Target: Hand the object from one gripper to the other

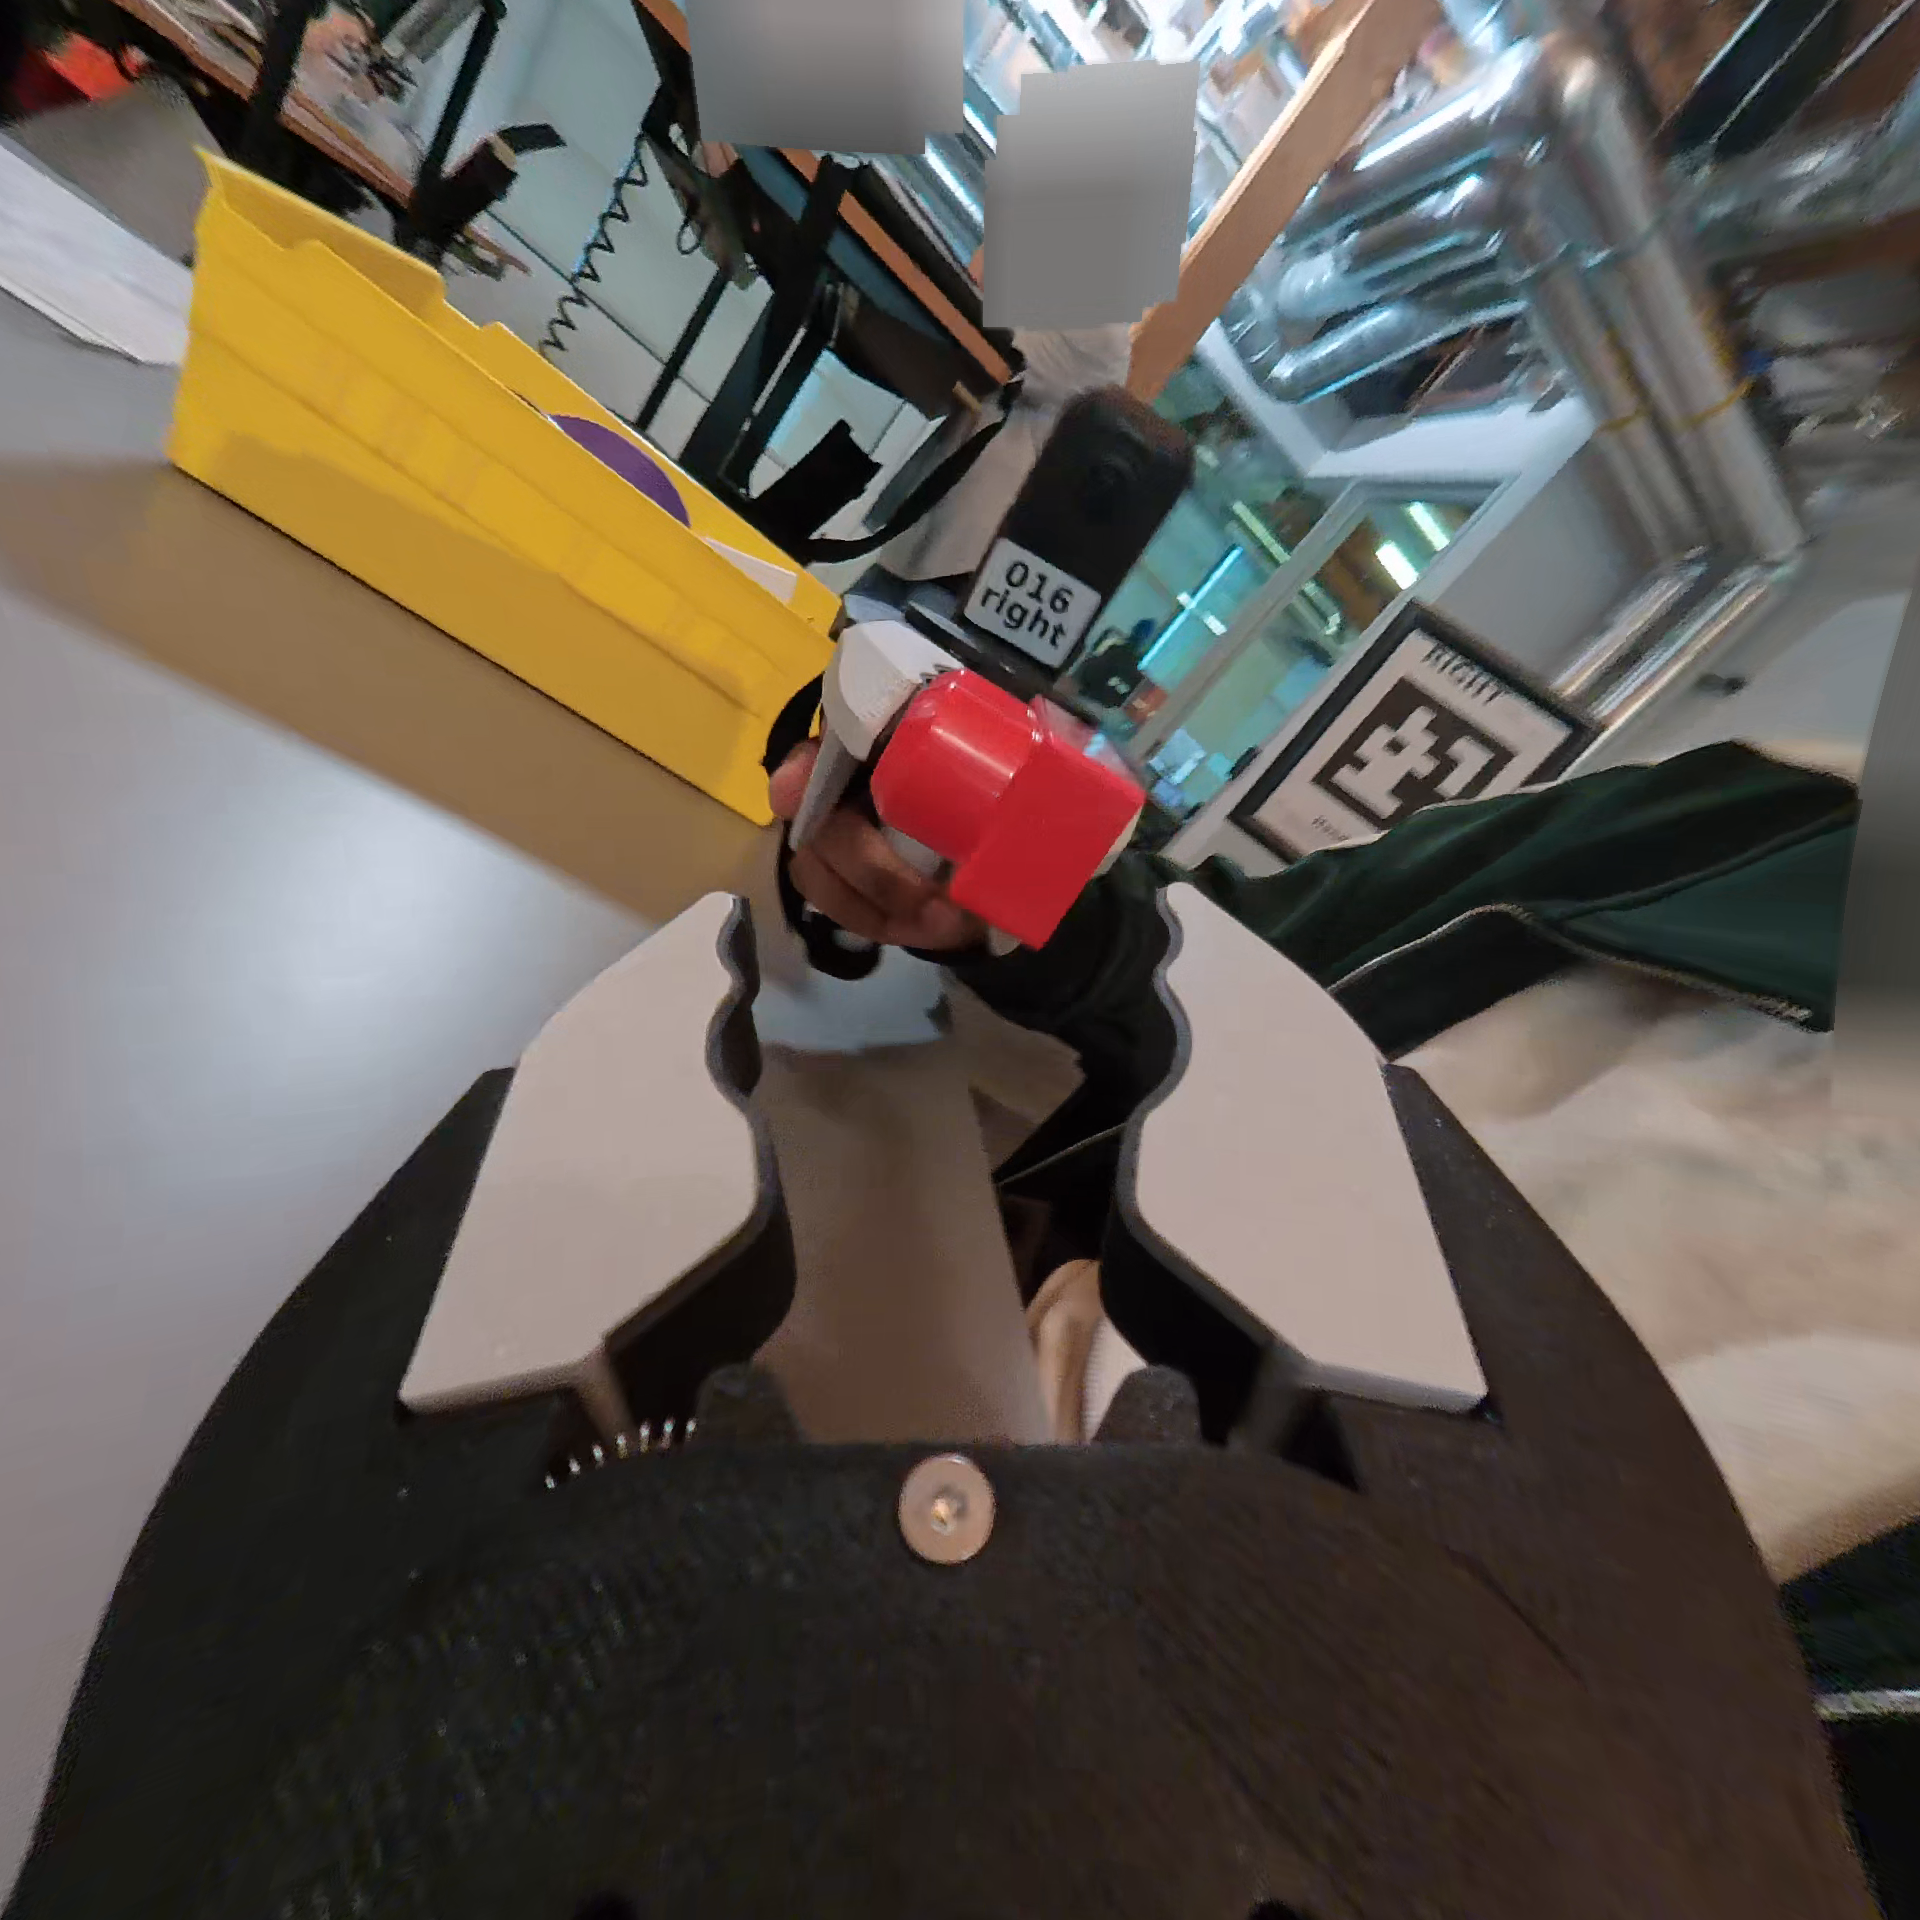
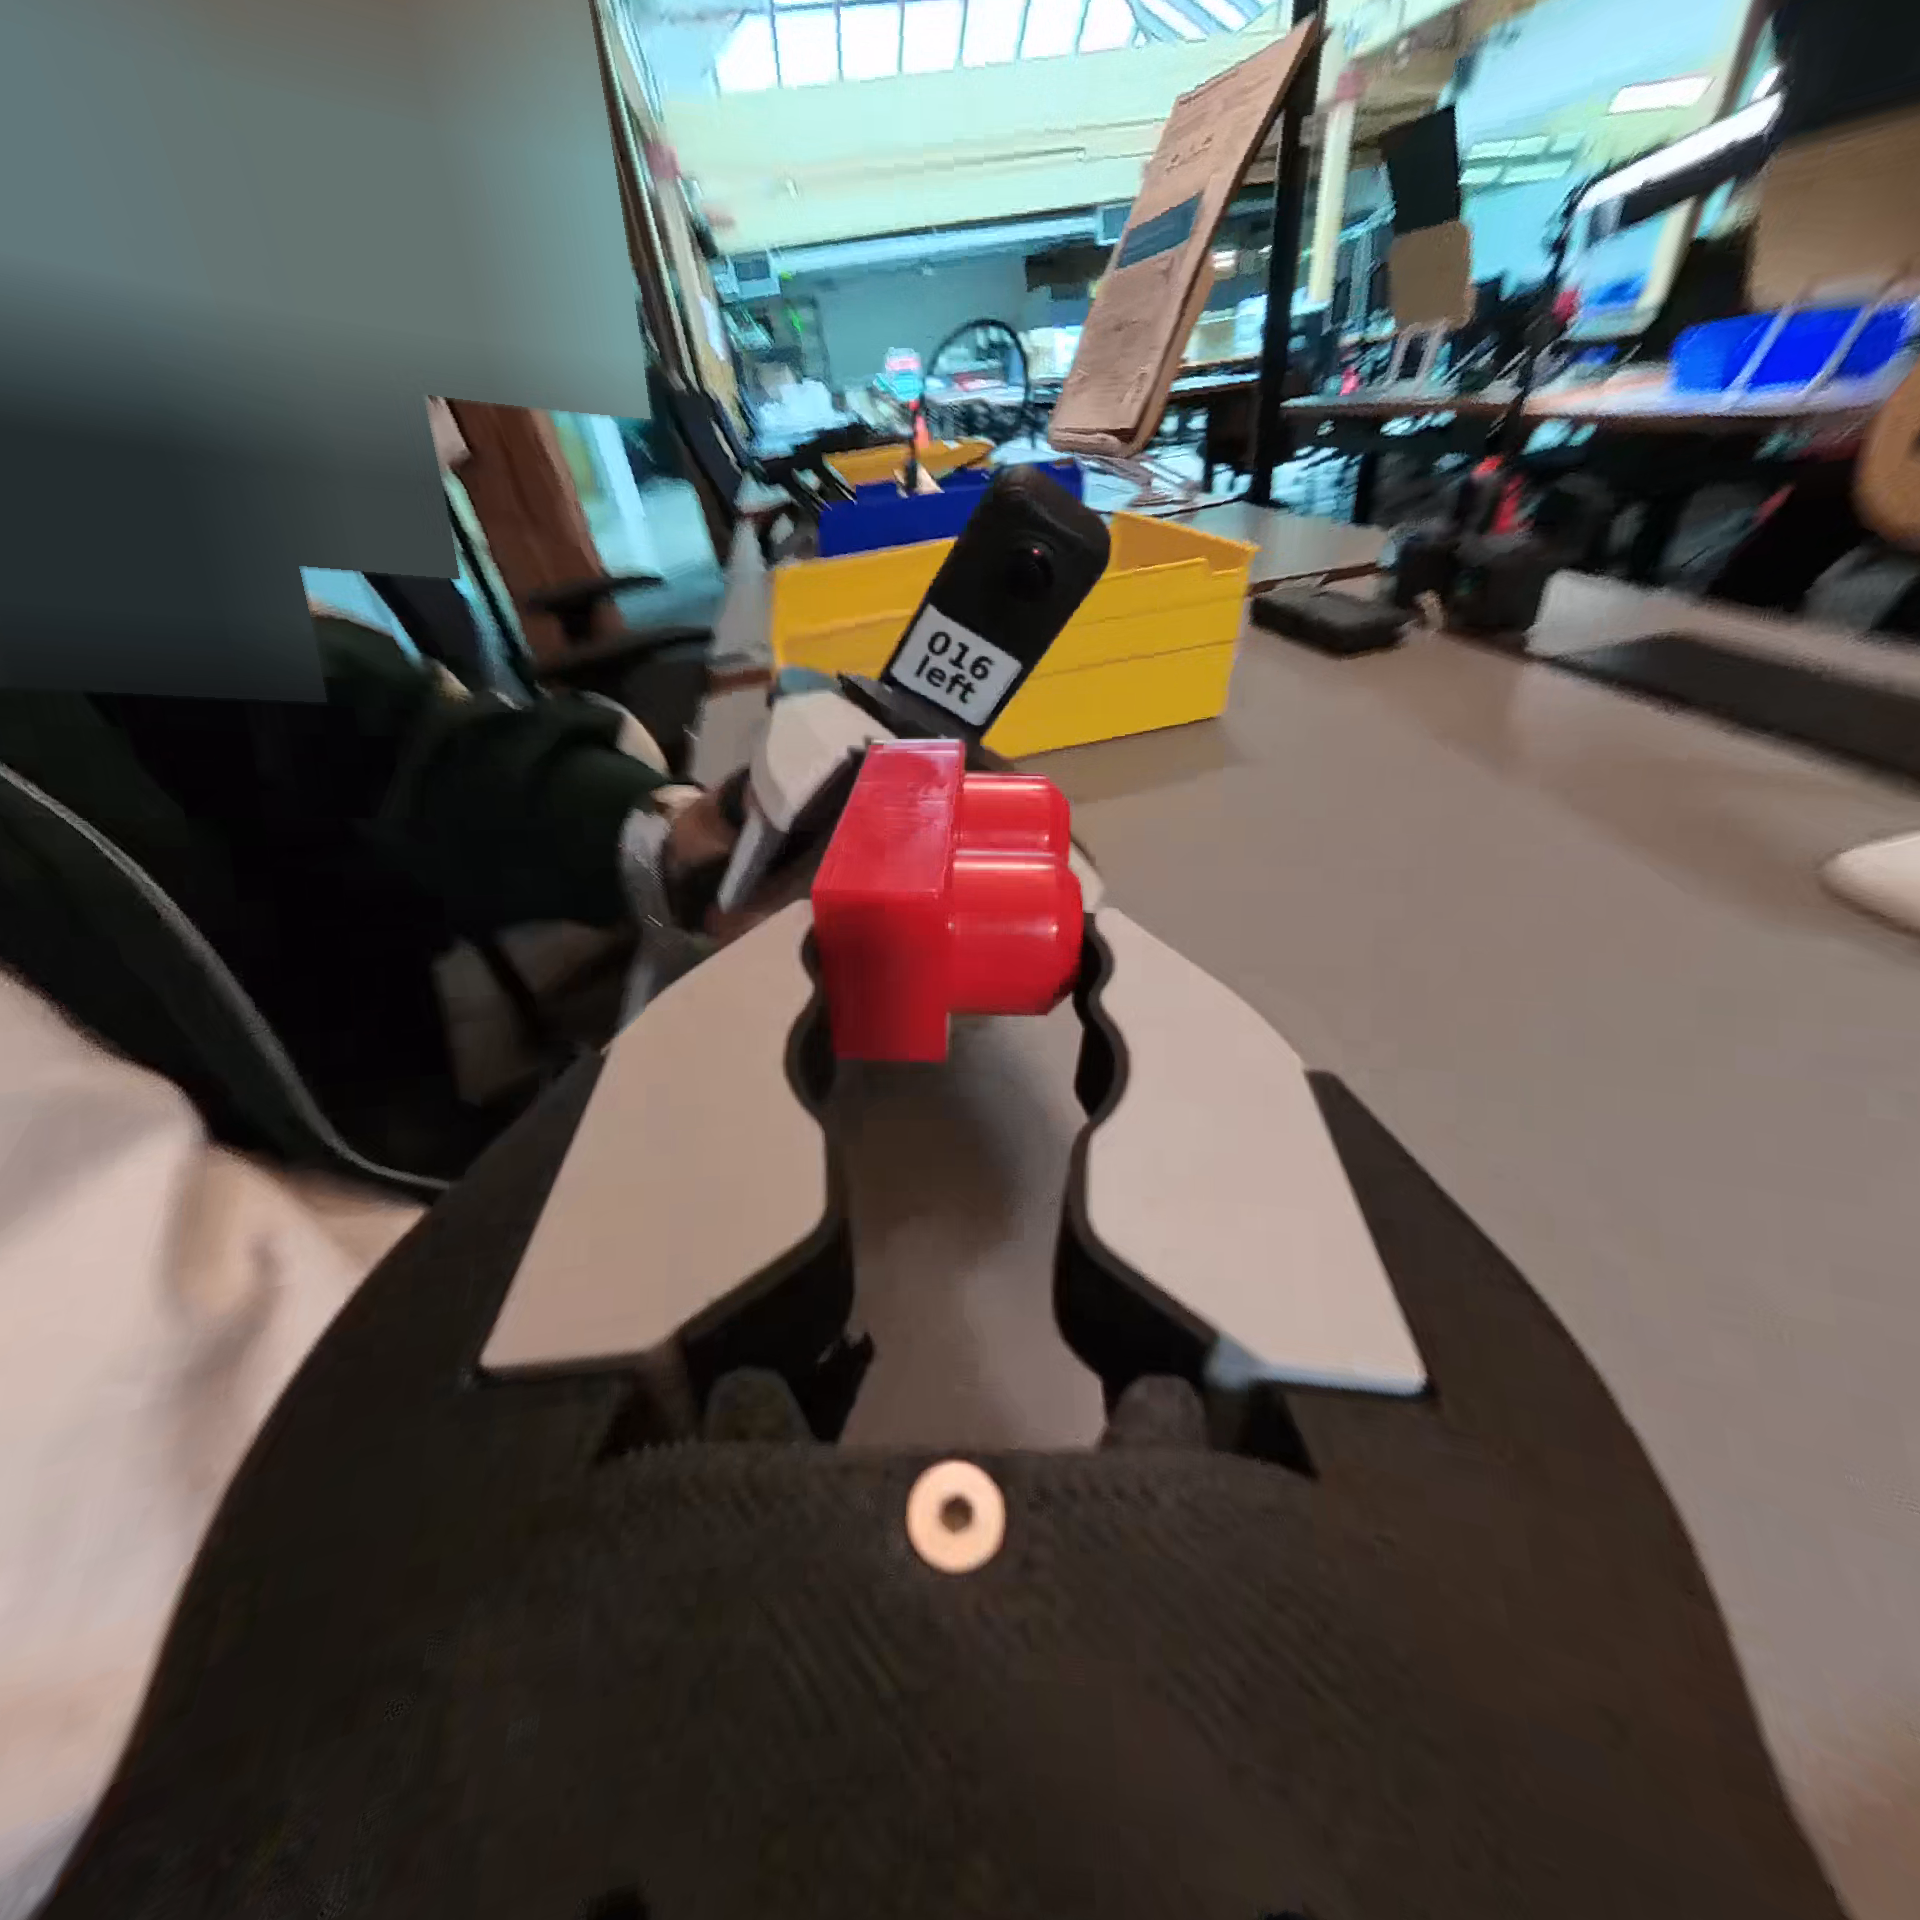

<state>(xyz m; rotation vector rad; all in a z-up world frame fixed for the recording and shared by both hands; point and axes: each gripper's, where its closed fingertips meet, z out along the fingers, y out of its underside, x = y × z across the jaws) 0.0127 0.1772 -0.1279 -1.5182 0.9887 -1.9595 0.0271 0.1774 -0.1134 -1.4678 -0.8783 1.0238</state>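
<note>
The object is a red plastic block with round studs (image 2: 935, 914). My right gripper (image 2: 951, 935) is shut on it, with a fingertip on each side, and holds it above the table. In the left wrist view the block (image 1: 997, 810) hangs in the right gripper (image 1: 987, 769), just beyond my left gripper (image 1: 951, 914). The left gripper is open and empty, and its tips are apart from the block. In the right wrist view a white finger (image 2: 795, 769) of the left gripper shows behind the block.
A yellow bin (image 1: 468, 540) stands on the grey table (image 1: 260, 935), with a purple thing (image 1: 623, 468) inside; it also shows in the right wrist view (image 2: 1143, 644), with a blue bin (image 2: 894, 514) behind. A person's dark green sleeve (image 1: 1558, 862) lies to the right. Left and right tips are no more than a few centimetres apart.
</note>
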